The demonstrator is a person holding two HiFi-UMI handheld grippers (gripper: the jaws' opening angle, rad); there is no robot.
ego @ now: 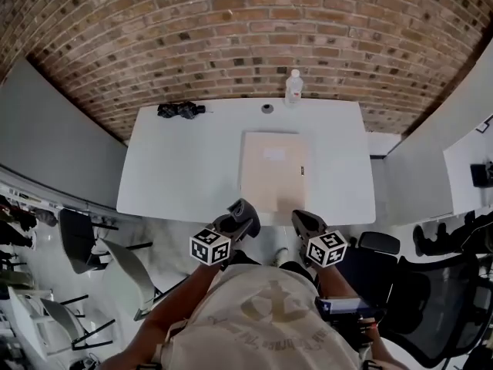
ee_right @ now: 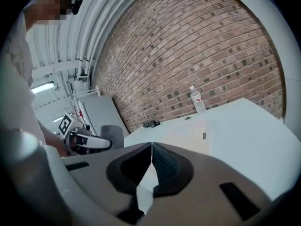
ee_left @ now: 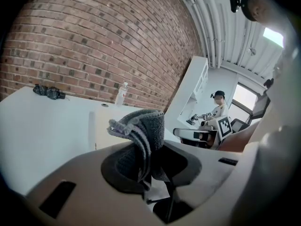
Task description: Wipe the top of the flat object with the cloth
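Note:
A flat beige board [ego: 273, 168] lies in the middle of the white table [ego: 177, 176], its near end at the table's front edge. My left gripper [ego: 243, 216] hovers just off that front edge, left of the board's near corner, shut on a bunched grey cloth [ee_left: 141, 131] that sticks up from between its jaws. The right gripper [ego: 302, 222] is level with it to the right, jaws shut with nothing between them [ee_right: 151, 147]. In the right gripper view the left gripper [ee_right: 89, 142] and cloth [ee_right: 112, 134] show beside the board [ee_right: 188, 128].
A clear plastic bottle [ego: 293, 87] and a small round object [ego: 267, 108] stand at the table's back edge, a black bundle [ego: 179, 110] at the back left. Chairs [ego: 131, 272] stand left and right [ego: 431, 299] of me. Another person [ee_left: 217, 109] is far right.

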